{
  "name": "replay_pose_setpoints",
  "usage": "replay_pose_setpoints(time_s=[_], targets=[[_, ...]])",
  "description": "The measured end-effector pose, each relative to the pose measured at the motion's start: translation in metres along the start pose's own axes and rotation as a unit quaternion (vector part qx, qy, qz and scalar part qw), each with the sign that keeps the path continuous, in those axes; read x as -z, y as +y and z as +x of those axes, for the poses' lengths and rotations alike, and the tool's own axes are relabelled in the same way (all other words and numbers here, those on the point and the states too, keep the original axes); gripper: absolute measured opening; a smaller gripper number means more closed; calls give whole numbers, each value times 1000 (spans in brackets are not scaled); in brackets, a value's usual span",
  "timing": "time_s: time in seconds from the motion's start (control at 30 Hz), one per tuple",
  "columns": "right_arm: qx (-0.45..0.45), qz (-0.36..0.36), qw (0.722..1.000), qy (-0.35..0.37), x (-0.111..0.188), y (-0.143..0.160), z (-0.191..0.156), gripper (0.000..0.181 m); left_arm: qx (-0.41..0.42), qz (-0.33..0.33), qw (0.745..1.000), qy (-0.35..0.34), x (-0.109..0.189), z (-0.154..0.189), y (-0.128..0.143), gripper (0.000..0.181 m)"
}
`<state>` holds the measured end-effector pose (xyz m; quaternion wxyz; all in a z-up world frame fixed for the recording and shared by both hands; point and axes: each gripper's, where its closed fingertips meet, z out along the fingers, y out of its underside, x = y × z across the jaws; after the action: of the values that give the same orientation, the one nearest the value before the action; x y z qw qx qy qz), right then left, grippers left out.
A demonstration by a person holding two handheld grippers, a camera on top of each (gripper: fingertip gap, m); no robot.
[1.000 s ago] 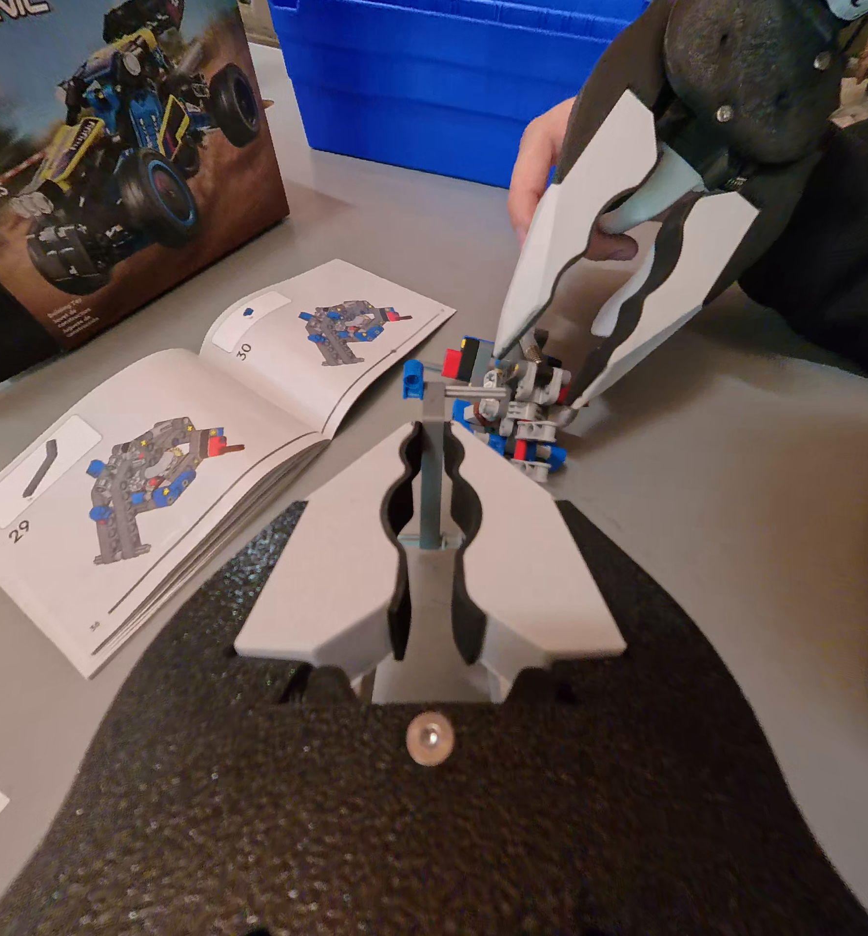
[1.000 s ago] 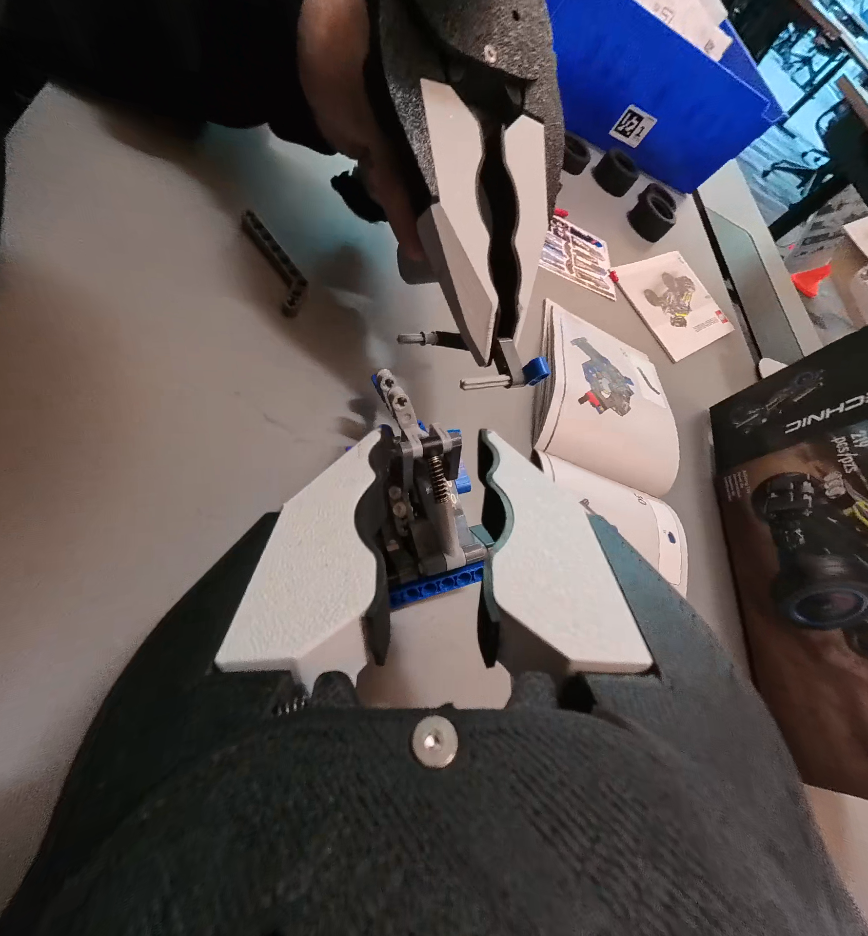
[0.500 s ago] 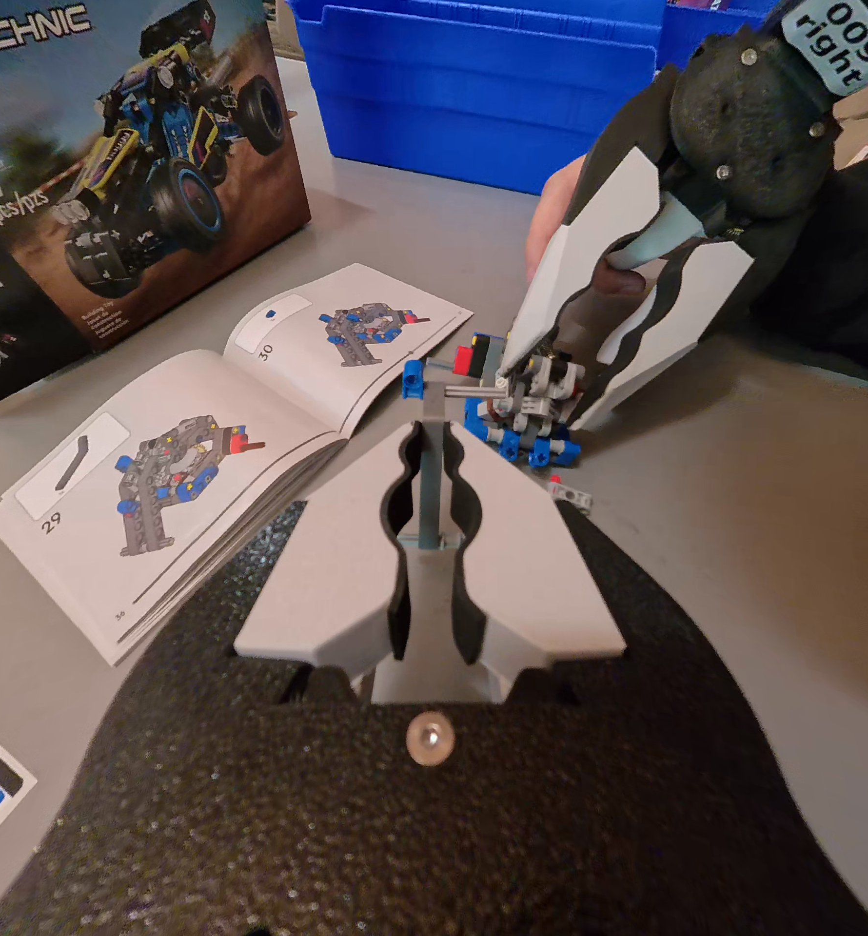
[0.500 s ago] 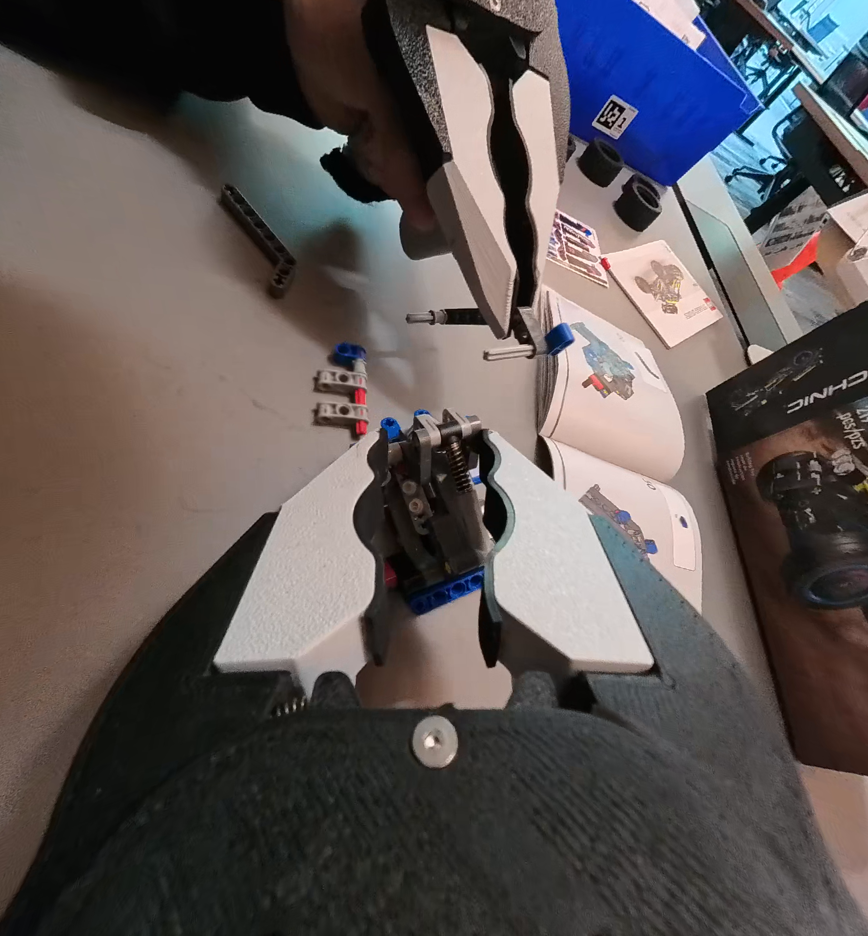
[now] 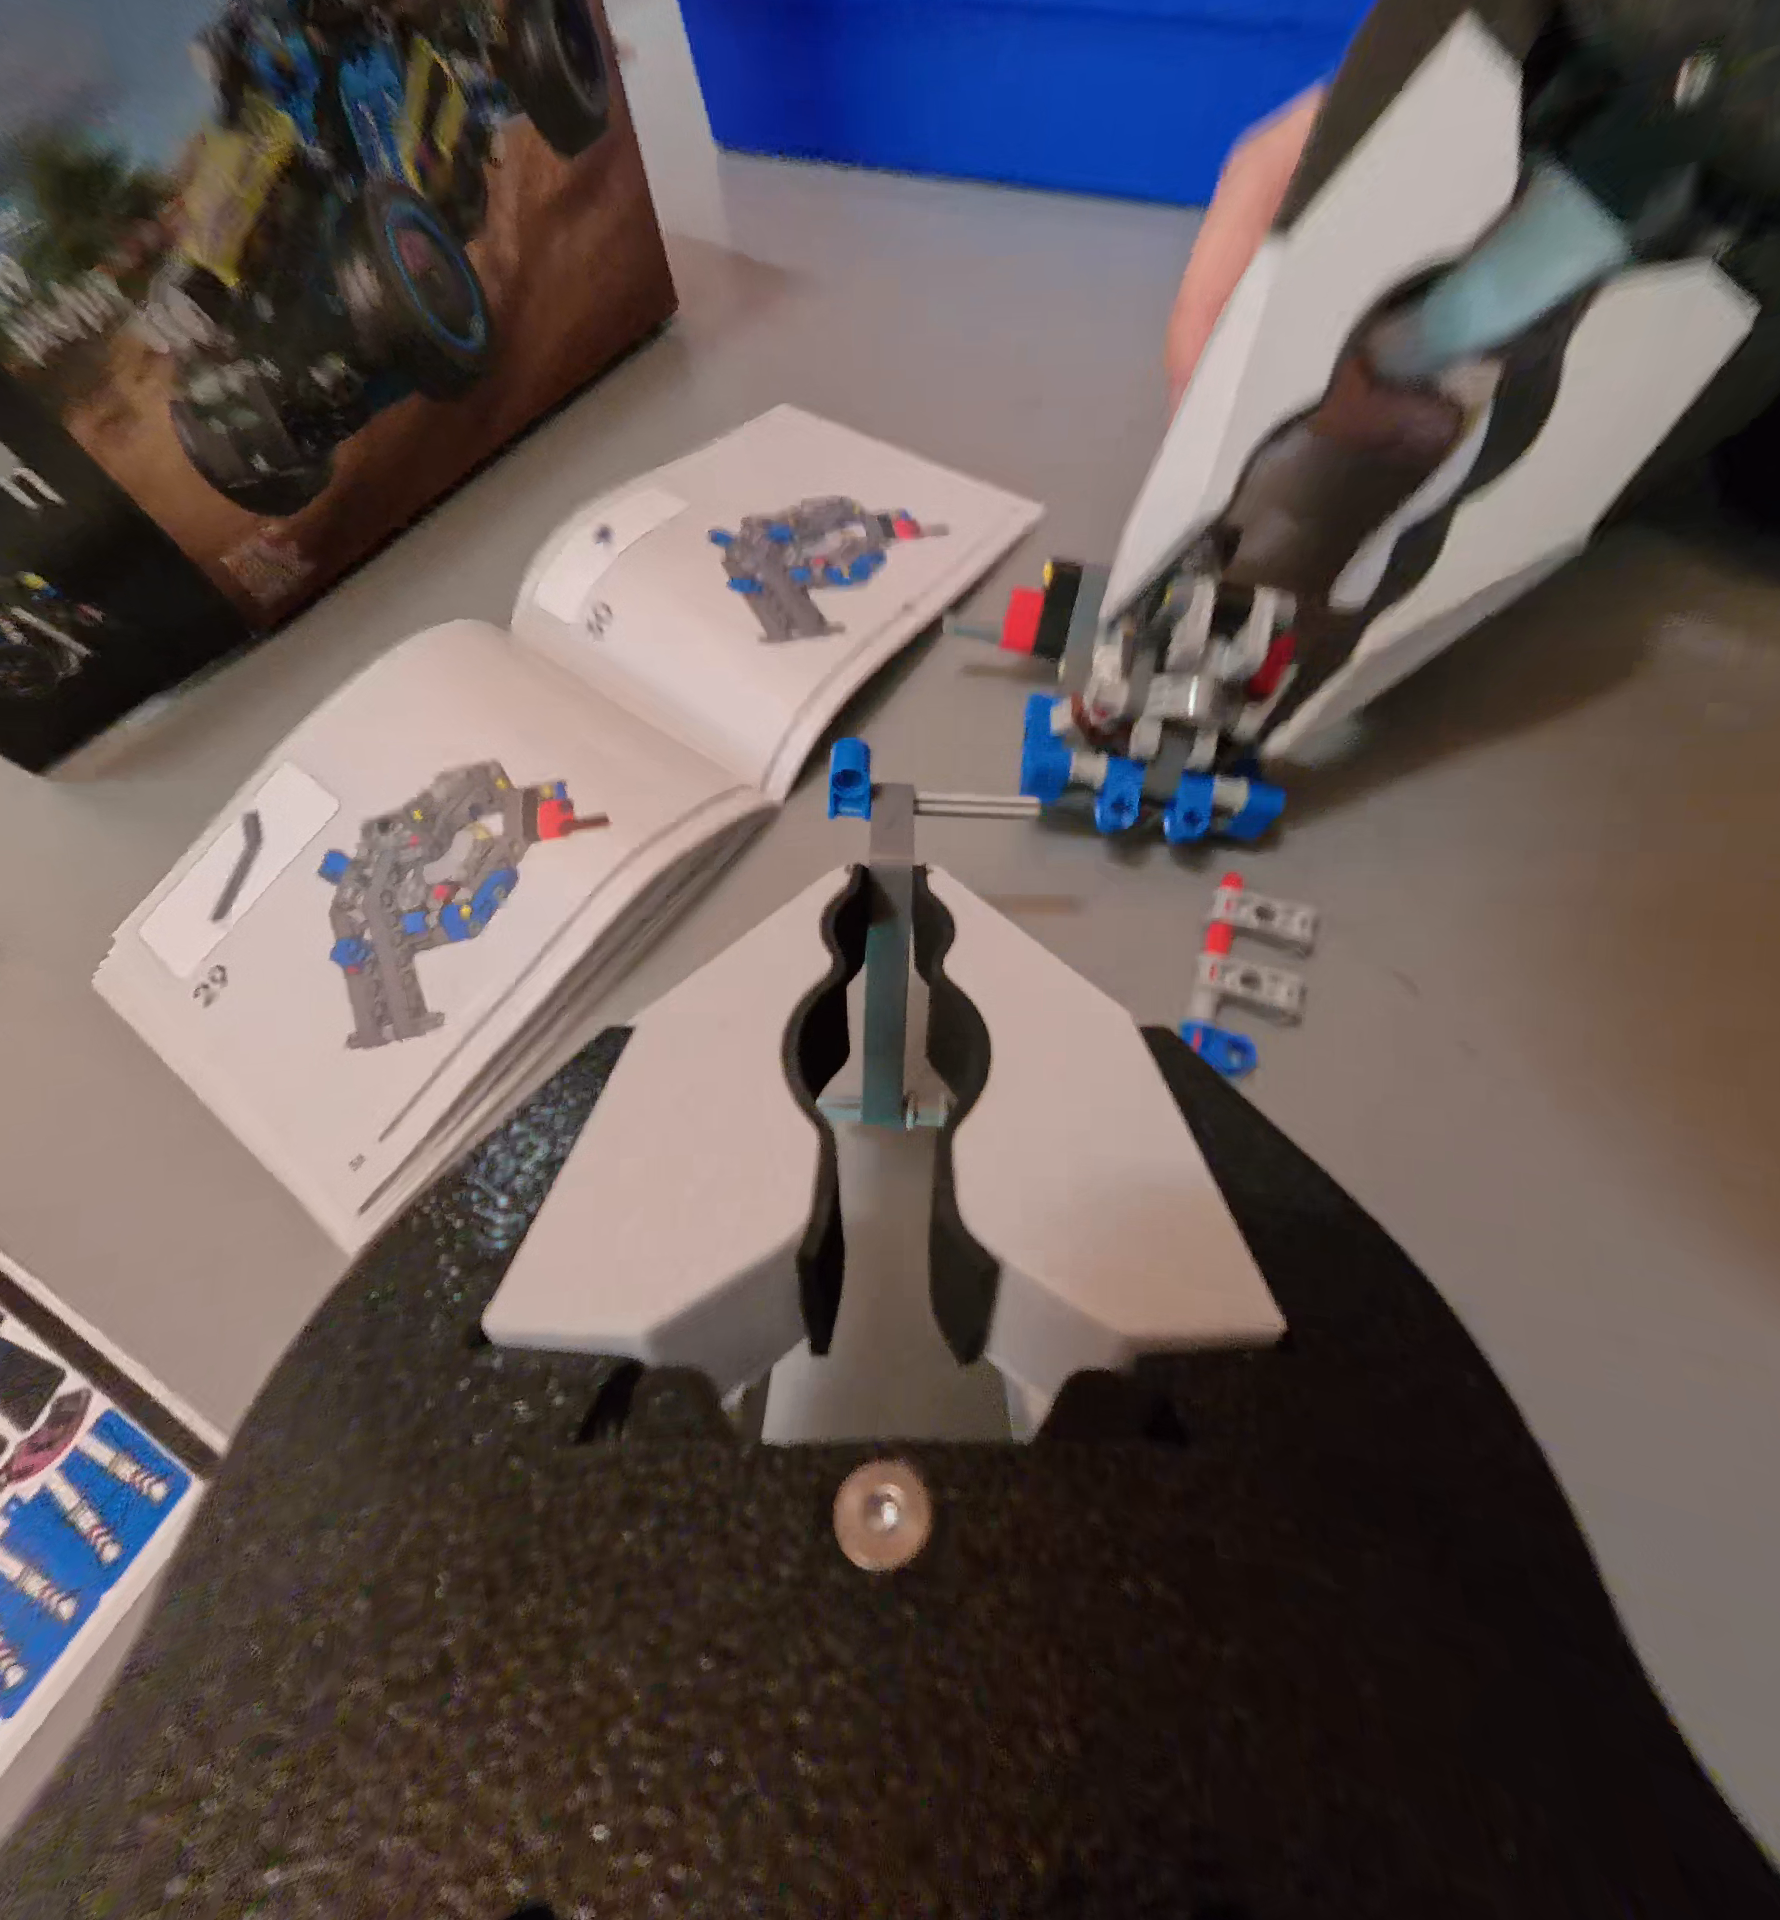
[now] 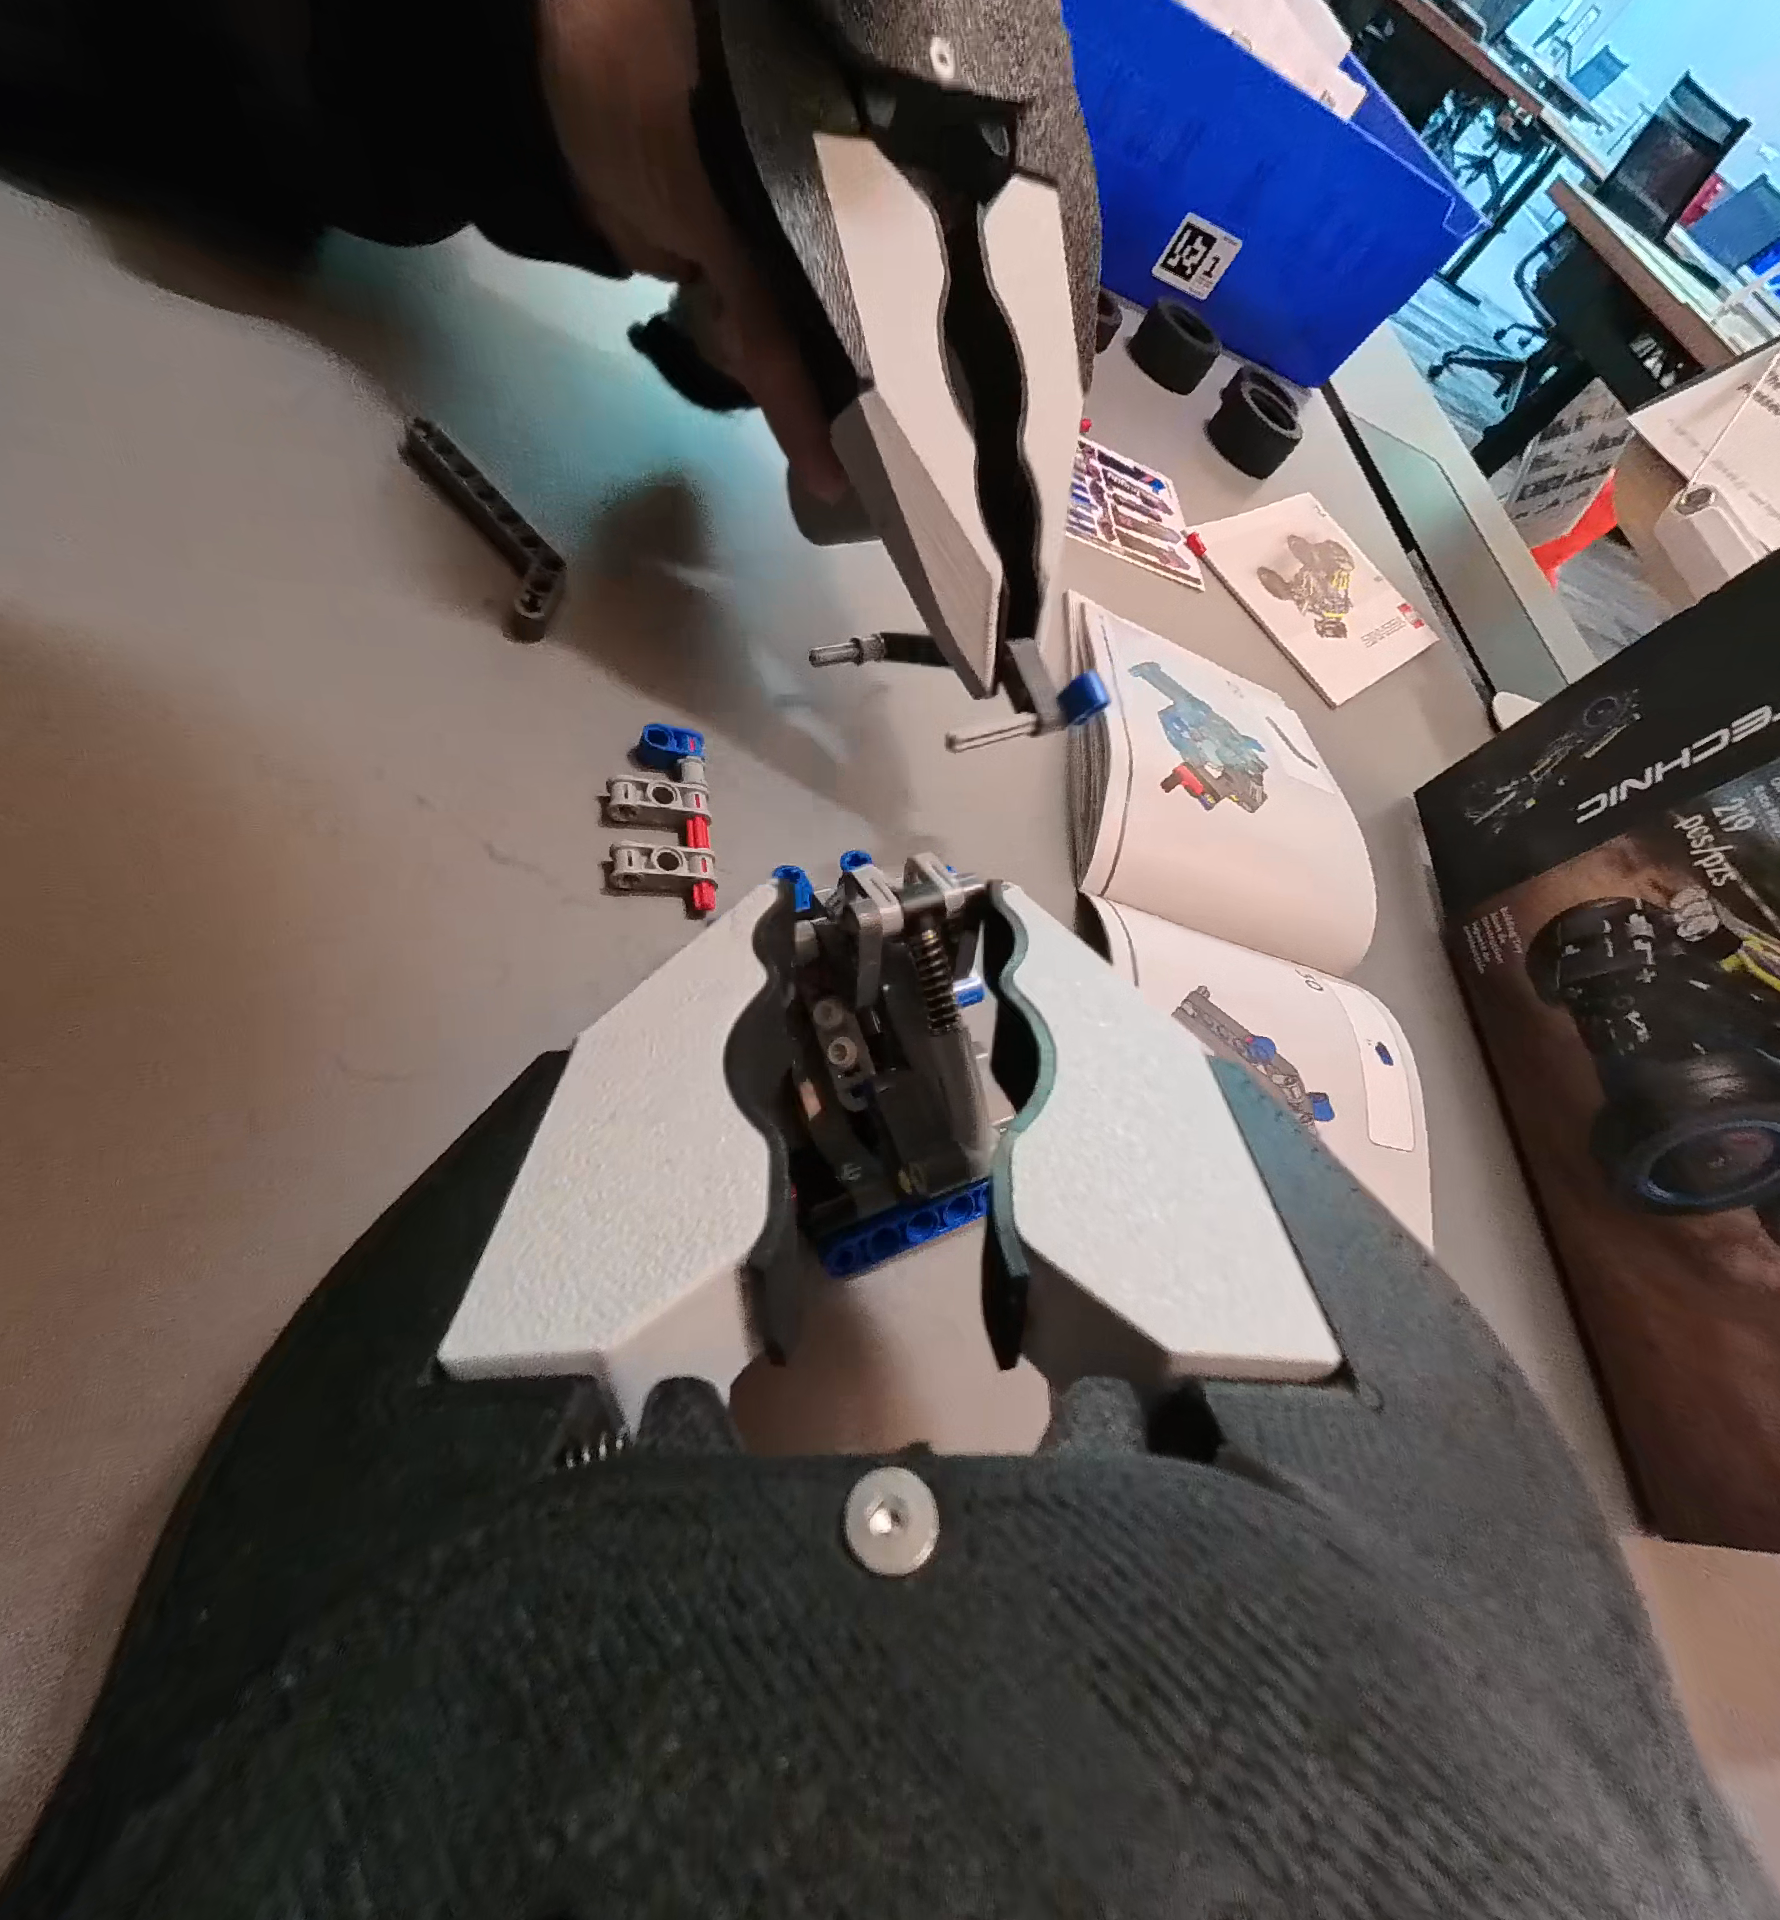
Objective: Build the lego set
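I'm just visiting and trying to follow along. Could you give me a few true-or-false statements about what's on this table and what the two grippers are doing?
1. The left gripper is shut on a grey beam. True.
2. The right gripper is empty. False: it holds the half-built model.
3. The instruction booklet is closed. False: it lies open.
4. Black tyres stand by the blue bin. True.

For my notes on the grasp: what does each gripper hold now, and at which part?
The left gripper pinches a thin grey beam by its middle; the axle end pokes out. The right gripper clamps the partly built chassis across its sides.
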<state>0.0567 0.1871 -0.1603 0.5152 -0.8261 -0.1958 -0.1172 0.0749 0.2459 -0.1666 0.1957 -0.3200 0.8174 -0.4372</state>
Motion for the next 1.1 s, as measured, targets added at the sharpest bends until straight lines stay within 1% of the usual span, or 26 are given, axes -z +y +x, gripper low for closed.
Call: replay_pose_setpoints(time_s=[0.07, 0.17, 0.3, 0.37, 0.43, 0.5, 0.57, 0.63, 0.73, 0.83, 0.97, 1.1], targets=[[-3, 22, 1000, -5, 5, -6, 0, 35, -2, -47, 998, 28, 1, 2, 18, 5], [-17, 48, 999, -11, 13, -11, 1, 38, -7, -76, 996, 38, 4, -1, 32, 4], [-9, 44, 999, -1, 15, -9, 3, 36, -16, -89, 996, 15, 5, -9, 37, 5], [-5, 37, 999, 4, 14, -7, 4, 35, -26, -92, 995, 11, 7, -10, 38, 12], [2, 35, 999, 16, 14, -7, 7, 34, -46, -78, 996, 3, 14, -13, 31, 21], [5, 34, 999, 28, 16, -7, 11, 32, -83, -47, 995, 31, 24, -4, 19, 28], [5, 35, 999, 42, 18, -7, 15, 32, -144, -20, 984, 100, 35, 24, 12, 27], [7, 32, 998, 58, 19, -6, 21, 32, -193, -30, 969, 154, 37, 46, 22, 26], [7, 49, 997, 64, 21, -12, 22, 30, -197, -66, 960, 189, 26, 62, 37, 29], [1, 63, 996, 55, 23, -16, 20, 30, -190, -72, 960, 193, 18, 69, 37, 29], [6, 54, 998, 39, 19, -13, 14, 31, -169, -76, 964, 192, 12, 70, 36, 30], [11, 44, 998, 33, 17, -11, 12, 32, -172, -72, 965, 186, 11, 70, 34, 29]])
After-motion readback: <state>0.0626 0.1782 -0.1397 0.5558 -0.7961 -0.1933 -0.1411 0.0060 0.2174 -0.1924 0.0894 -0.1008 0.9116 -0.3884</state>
